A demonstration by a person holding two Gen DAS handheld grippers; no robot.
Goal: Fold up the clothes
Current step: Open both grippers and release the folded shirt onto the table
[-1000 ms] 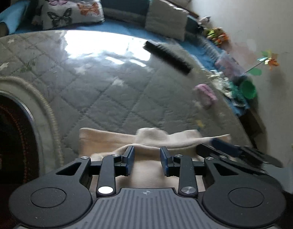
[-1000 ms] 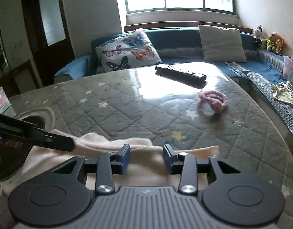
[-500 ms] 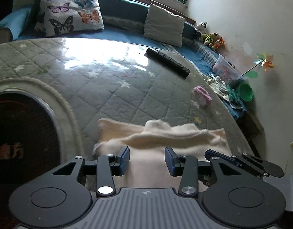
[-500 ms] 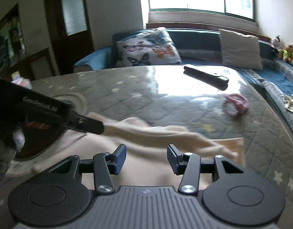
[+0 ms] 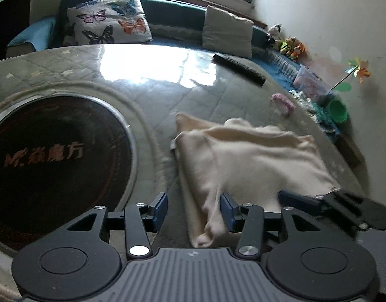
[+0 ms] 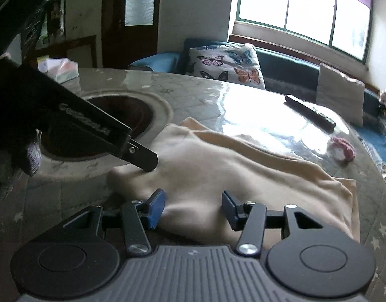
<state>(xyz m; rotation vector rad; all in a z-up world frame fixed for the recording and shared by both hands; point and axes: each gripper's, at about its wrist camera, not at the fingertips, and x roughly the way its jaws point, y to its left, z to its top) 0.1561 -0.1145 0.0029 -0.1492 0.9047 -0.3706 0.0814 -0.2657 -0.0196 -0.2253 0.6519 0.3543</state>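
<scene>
Cream garment (image 5: 245, 156) folded on bench (image 5: 167, 95); left gripper (image 5: 194, 210) and right gripper (image 6: 193, 207) both released; burner (image 5: 54, 156) lettering partly legible: "方".

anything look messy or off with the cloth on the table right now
Yes. The cream knit garment is only roughly folded: its layers are offset, with a lower edge poking out at the far left corner, and a rumpled fold bunches at the near edge by the left gripper. Nothing looks spilled or damaged.
</scene>
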